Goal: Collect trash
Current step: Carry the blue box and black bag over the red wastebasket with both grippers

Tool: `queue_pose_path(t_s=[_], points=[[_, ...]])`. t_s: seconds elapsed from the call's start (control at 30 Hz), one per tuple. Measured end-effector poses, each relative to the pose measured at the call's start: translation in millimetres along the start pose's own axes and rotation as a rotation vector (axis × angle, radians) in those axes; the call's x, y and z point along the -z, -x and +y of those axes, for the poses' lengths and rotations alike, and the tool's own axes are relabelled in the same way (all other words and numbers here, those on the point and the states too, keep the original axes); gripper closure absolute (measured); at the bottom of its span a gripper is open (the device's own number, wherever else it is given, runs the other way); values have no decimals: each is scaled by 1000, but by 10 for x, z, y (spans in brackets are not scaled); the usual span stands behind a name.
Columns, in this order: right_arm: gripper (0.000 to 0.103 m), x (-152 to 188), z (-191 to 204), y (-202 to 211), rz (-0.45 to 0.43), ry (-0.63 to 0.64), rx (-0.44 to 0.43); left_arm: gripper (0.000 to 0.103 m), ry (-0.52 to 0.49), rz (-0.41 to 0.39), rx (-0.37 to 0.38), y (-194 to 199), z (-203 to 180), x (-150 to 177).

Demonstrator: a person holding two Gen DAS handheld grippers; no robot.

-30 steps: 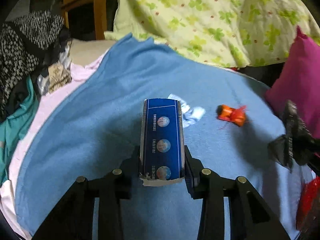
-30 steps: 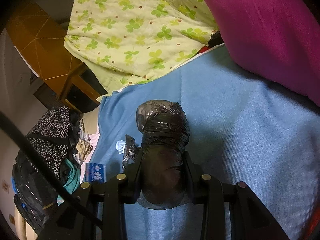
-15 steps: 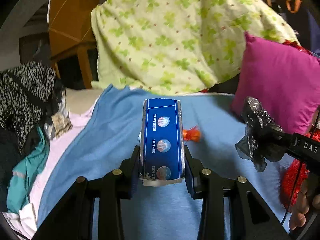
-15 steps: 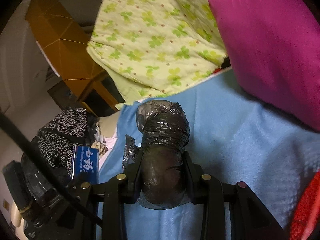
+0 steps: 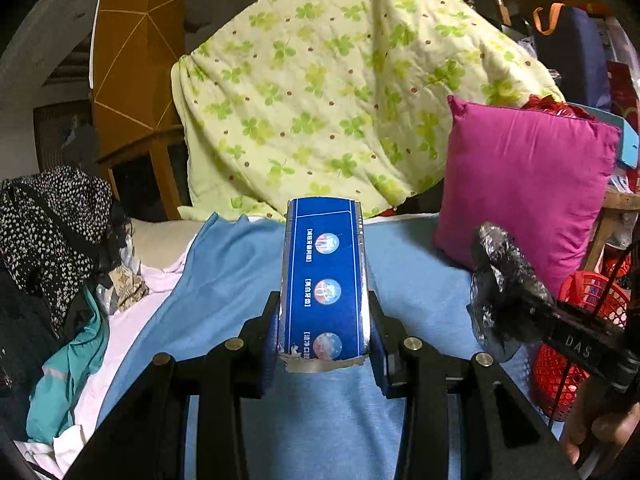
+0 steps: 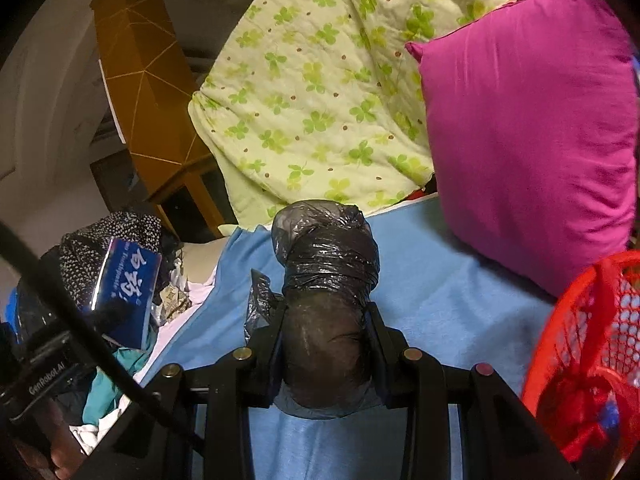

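My left gripper (image 5: 324,336) is shut on a blue carton (image 5: 324,276) with three round pictures, held up above the blue blanket (image 5: 224,280). The carton also shows at the left of the right wrist view (image 6: 128,292). My right gripper (image 6: 326,344) is shut on a crumpled black plastic bag (image 6: 326,264), also held above the blanket; the bag shows at the right of the left wrist view (image 5: 504,292). A red mesh basket (image 6: 588,344) stands at the lower right, close to the right gripper, with red material inside; it also shows in the left wrist view (image 5: 588,292).
A magenta pillow (image 5: 520,184) and a clover-print quilt (image 5: 320,92) rise behind the blanket. A heap of clothes (image 5: 52,240) lies at the left. A wooden cabinet (image 5: 132,80) stands at the back left.
Both grippers have lifted and tilted up from the blanket, each keeping its hold. The orange scrap and white paper have dropped out of view. The red basket has come into the right wrist view.
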State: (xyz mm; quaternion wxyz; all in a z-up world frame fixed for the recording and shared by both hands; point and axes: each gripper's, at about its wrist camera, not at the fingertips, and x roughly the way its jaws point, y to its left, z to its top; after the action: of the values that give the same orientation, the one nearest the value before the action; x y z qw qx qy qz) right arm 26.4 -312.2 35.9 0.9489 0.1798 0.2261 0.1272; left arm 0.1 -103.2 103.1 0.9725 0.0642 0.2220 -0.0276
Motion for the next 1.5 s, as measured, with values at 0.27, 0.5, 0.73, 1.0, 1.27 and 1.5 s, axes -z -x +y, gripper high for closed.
queue_pose_path(t_s=[0.27, 0.5, 0.73, 1.0, 1.27, 1.5], points=[[65, 228, -15, 411, -46, -27, -6, 63, -15, -34, 10, 272, -56, -5], [65, 271, -59, 893, -110, -56, 2, 63, -27, -56, 30, 459, -131, -34], [65, 156, -68, 1492, -184, -48, 36, 63, -39, -87, 62, 680, -284, -85], [65, 47, -71, 2034, -263, -28, 87, 63, -67, -130, 97, 928, -494, -201], [65, 46, -172, 2328, -312, -46, 111, 63, -101, -156, 128, 1103, -694, -268], [65, 57, -246, 2488, -344, -54, 136, 63, -133, -170, 150, 1186, -857, -314]])
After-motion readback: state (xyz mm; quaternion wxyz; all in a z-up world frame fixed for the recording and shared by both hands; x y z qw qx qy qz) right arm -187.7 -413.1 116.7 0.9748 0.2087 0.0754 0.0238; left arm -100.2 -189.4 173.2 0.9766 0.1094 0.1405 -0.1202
